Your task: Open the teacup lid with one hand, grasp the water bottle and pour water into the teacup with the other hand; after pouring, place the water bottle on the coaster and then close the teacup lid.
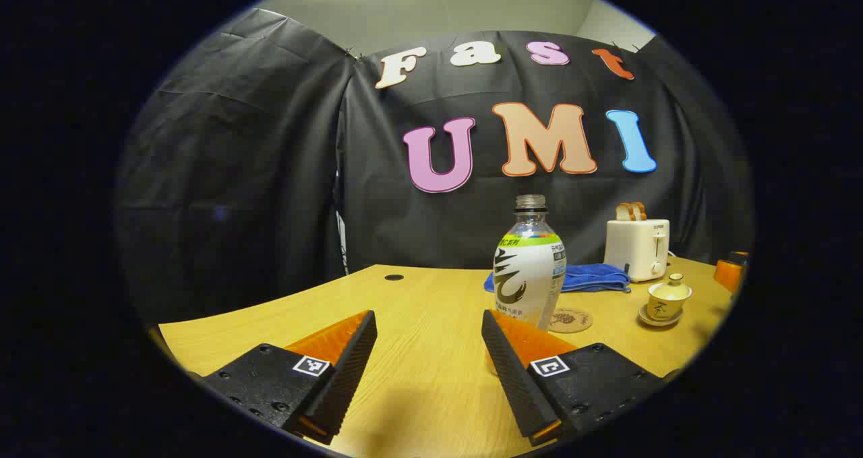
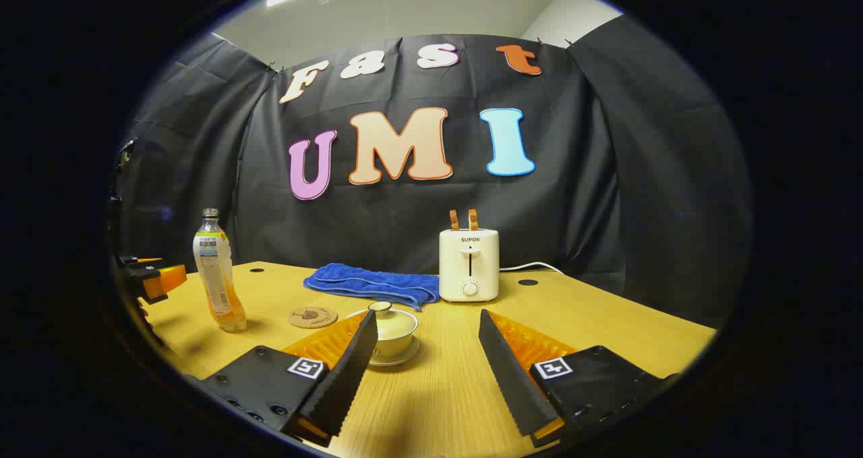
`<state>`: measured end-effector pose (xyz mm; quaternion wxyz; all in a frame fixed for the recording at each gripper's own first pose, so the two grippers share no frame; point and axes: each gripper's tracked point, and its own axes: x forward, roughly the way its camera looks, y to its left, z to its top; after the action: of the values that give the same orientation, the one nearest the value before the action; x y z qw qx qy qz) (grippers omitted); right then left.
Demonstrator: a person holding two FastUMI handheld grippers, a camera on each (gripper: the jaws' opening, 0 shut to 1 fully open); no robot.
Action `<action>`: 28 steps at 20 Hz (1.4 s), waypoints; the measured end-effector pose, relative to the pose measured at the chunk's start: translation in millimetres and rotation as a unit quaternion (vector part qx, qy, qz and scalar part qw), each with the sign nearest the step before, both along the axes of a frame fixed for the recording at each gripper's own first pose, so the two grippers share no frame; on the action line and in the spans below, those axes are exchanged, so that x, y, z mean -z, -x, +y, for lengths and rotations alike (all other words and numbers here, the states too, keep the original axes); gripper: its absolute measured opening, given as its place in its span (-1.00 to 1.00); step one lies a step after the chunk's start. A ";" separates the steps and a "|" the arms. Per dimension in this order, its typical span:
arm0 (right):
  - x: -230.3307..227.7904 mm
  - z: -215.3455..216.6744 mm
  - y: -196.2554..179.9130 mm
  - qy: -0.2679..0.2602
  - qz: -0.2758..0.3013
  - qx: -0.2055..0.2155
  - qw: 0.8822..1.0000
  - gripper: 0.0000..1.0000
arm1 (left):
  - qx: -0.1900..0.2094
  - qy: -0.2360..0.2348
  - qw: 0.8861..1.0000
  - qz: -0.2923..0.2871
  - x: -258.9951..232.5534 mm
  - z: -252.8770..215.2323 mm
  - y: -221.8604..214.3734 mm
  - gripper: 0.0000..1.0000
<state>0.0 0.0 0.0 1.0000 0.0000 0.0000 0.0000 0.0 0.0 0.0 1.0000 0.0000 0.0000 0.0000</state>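
An uncapped water bottle (image 1: 530,269) stands upright on the wooden table, just beyond my left gripper (image 1: 428,330), which is open, its right finger close in front of the bottle. A round coaster (image 1: 570,320) lies right of the bottle. The lidded teacup (image 1: 668,299) sits on its saucer farther right. In the right gripper view the teacup (image 2: 393,330) stands with its lid on, just ahead of my open right gripper (image 2: 426,333) and near its left finger. The bottle (image 2: 216,276) and coaster (image 2: 312,317) lie to the left there, with the left gripper (image 2: 152,277) at the far left edge.
A white toaster (image 2: 468,264) with two bread slices stands at the back of the table (image 2: 607,330), its cable trailing right. A folded blue towel (image 2: 371,284) lies beside it, behind the coaster and teacup. The right gripper (image 1: 731,272) peeks in at the left gripper view's right edge.
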 end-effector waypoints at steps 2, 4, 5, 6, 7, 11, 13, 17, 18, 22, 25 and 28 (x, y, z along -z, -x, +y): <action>-0.8 -0.1 0.4 0.000 -0.001 0.000 1.000 0.92 | -0.004 0.001 1.000 -0.002 -1.1 1.1 0.7 0.83; -1.2 -0.3 0.1 0.000 0.000 0.000 1.000 0.90 | -0.005 0.000 1.000 -0.001 -0.4 1.7 1.0 0.83; -0.5 -0.2 0.2 0.000 -0.001 0.000 1.000 0.89 | -0.006 0.001 1.000 -0.002 -1.5 2.3 0.1 0.84; -1.2 -0.3 0.2 0.000 0.000 0.000 1.000 0.92 | -0.006 0.001 1.000 -0.001 -0.7 1.9 0.3 0.84; -0.6 -0.2 0.7 0.000 0.000 0.000 1.000 0.89 | -0.006 0.001 1.000 -0.001 -0.1 1.8 0.9 0.84; -0.8 -0.7 0.3 0.000 -0.001 0.000 1.000 0.89 | -0.006 0.001 1.000 -0.001 -0.4 2.0 0.0 0.84; -0.7 -0.8 0.3 0.000 -0.001 0.000 1.000 0.92 | -0.006 0.001 1.000 -0.001 0.0 2.0 0.4 0.84; -0.8 -0.7 -0.2 0.000 -0.001 0.000 1.000 0.89 | -0.006 0.001 1.000 -0.001 -0.6 2.3 0.1 0.83; -1.2 -0.7 -0.3 0.000 -0.001 0.000 1.000 0.89 | -0.006 0.001 1.000 -0.001 -0.1 2.1 0.4 0.83; -1.8 1.3 -3.0 0.000 -0.001 -0.005 1.000 0.90 | -0.006 0.001 1.000 -0.001 0.2 1.9 -0.2 0.83; -0.3 11.2 -4.0 0.000 0.000 -0.029 1.000 0.96 | -0.007 0.001 1.000 -0.002 0.3 2.4 0.6 0.83; 0.5 17.9 -9.7 -0.001 0.002 -0.046 0.999 0.89 | -0.008 0.002 1.000 -0.001 0.5 2.6 -0.4 0.84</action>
<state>9.7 17.9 -0.5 0.9989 0.0014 0.0017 0.0462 0.4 2.6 -0.5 1.0000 -0.0019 -0.0011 0.0076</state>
